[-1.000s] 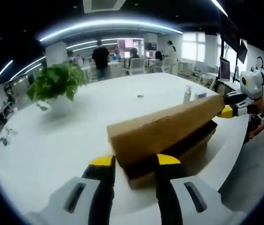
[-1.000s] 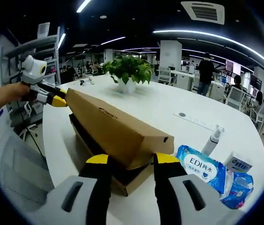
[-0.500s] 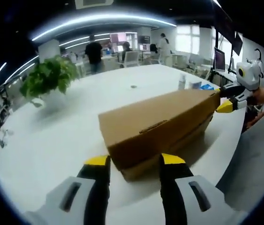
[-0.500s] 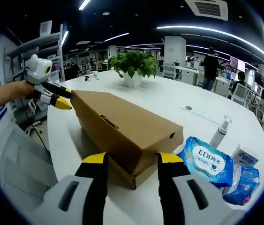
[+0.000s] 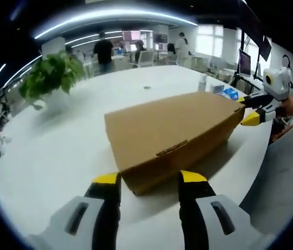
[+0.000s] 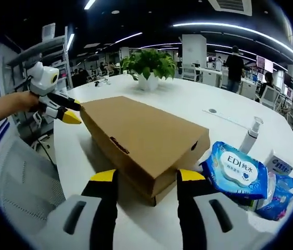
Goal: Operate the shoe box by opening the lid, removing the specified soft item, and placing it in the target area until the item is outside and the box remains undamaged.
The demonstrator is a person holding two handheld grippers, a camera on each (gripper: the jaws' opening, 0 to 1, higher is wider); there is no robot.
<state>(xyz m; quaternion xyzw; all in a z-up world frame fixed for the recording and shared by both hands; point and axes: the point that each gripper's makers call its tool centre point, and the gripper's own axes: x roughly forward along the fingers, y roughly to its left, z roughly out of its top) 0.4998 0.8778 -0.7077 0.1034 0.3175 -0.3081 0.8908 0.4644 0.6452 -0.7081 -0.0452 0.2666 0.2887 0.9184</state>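
On the white table [image 5: 58, 151] the box [image 5: 169, 130] lies with its lid down, the left gripper [image 5: 150, 179] and right gripper [image 6: 147, 177] gaping empty at opposite ends, so a careless pinch could crease the cardboard.

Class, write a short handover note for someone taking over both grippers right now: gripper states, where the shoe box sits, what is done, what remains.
Left gripper: open, empty, at one end of the shoe box.
Right gripper: open, empty, at the opposite end.
Box lies on the white table with its lid down; wipes pack and spray bottle sit beside it.
Done: nothing is out of the box.
Left: lift the lid, take out the soft item, place it in the target area.
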